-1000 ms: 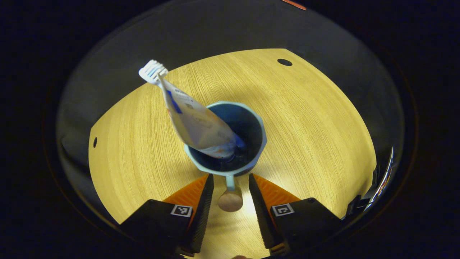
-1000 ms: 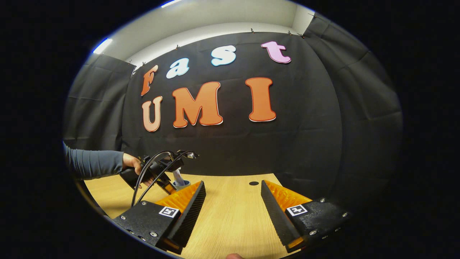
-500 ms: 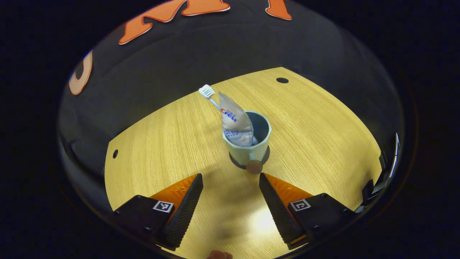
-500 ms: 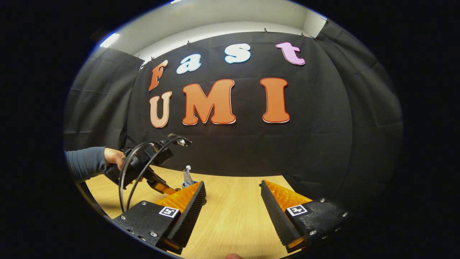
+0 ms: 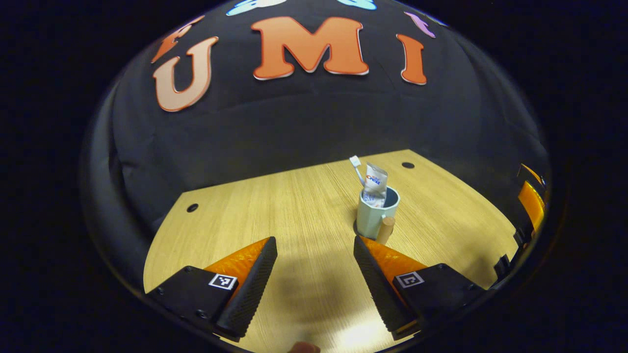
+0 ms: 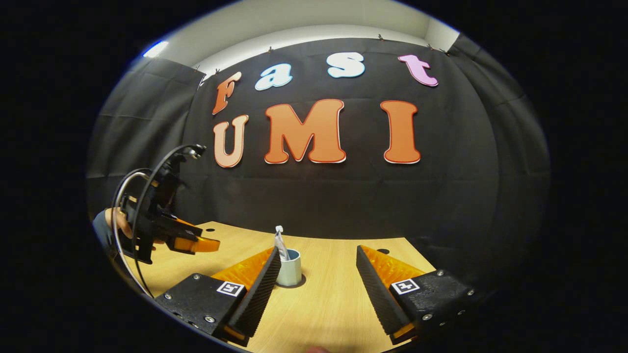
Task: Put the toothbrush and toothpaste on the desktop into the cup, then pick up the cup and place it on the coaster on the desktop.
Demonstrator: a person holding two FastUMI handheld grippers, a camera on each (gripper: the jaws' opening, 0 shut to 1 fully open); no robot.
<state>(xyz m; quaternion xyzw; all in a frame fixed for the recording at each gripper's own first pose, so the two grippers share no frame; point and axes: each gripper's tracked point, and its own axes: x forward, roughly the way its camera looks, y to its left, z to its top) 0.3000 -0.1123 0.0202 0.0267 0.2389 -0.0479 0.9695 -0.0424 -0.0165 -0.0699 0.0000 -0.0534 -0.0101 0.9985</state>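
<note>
Desktop (image 5: 294,206) of pale wood is filling the lower half of both views, backed by the booth's black cloth wall (image 5: 294,122). In the left gripper view, the left gripper (image 5: 314,264) is hanging at the bottom of the frame with its fingers spread wide and gripping nothing. The right gripper (image 6: 318,274) is sitting at the bottom of the right gripper view, likewise wide apart and empty. At the left edge of that view, a hand (image 6: 117,220) is holding the left gripper above the desktop, cables looping over it. Right of centre in the left gripper view, the cup (image 5: 375,215) is standing upright on the dark coaster (image 5: 357,228), its wooden handle (image 5: 385,230) facing the camera. The toothpaste (image 5: 375,189) and toothbrush (image 5: 357,169) are leaning inside it. In the right gripper view the left finger is partly covering the cup.
</note>
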